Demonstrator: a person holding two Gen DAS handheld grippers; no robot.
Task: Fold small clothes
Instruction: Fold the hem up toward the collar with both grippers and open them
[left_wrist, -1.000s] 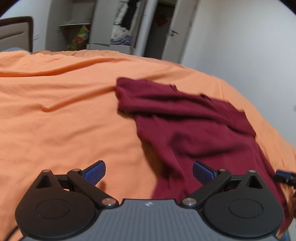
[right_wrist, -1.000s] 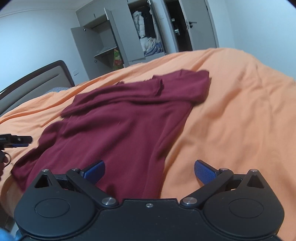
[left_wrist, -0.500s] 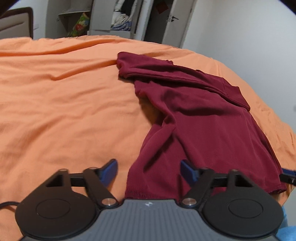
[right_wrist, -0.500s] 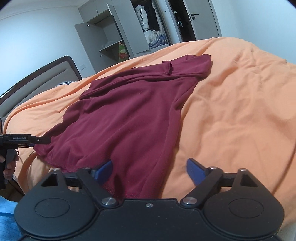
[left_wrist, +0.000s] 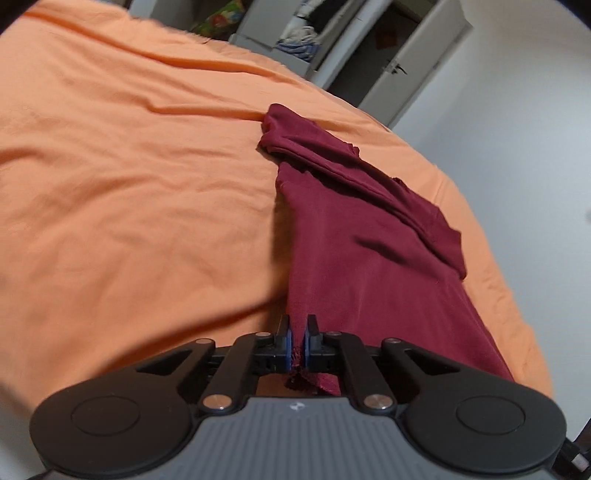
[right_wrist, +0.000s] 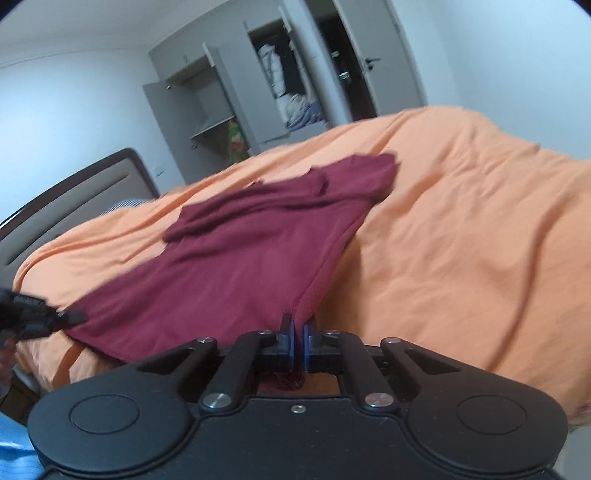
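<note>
A dark red shirt (left_wrist: 373, 254) lies stretched along the orange bedspread (left_wrist: 129, 206), its sleeves bunched at the far end. My left gripper (left_wrist: 297, 334) is shut on one near corner of its hem, cloth pinched between the blue pads. In the right wrist view the same shirt (right_wrist: 240, 266) spreads leftward, and my right gripper (right_wrist: 297, 334) is shut on the other near hem corner. The left gripper (right_wrist: 40, 317) shows at the left edge there, holding the far side of the hem, which is lifted taut between both.
The orange bedspread (right_wrist: 461, 258) covers the whole bed. A dark headboard (right_wrist: 74, 195) stands at the left. Beyond the bed an open grey wardrobe (right_wrist: 273, 92) holds clothes, beside a dark doorway (left_wrist: 369, 70). A blue sleeve (right_wrist: 14, 450) shows at the bottom left.
Both grippers went from open to shut, each on a hem corner of the red shirt. The hem has been drawn toward me and the shirt pulled straighter.
</note>
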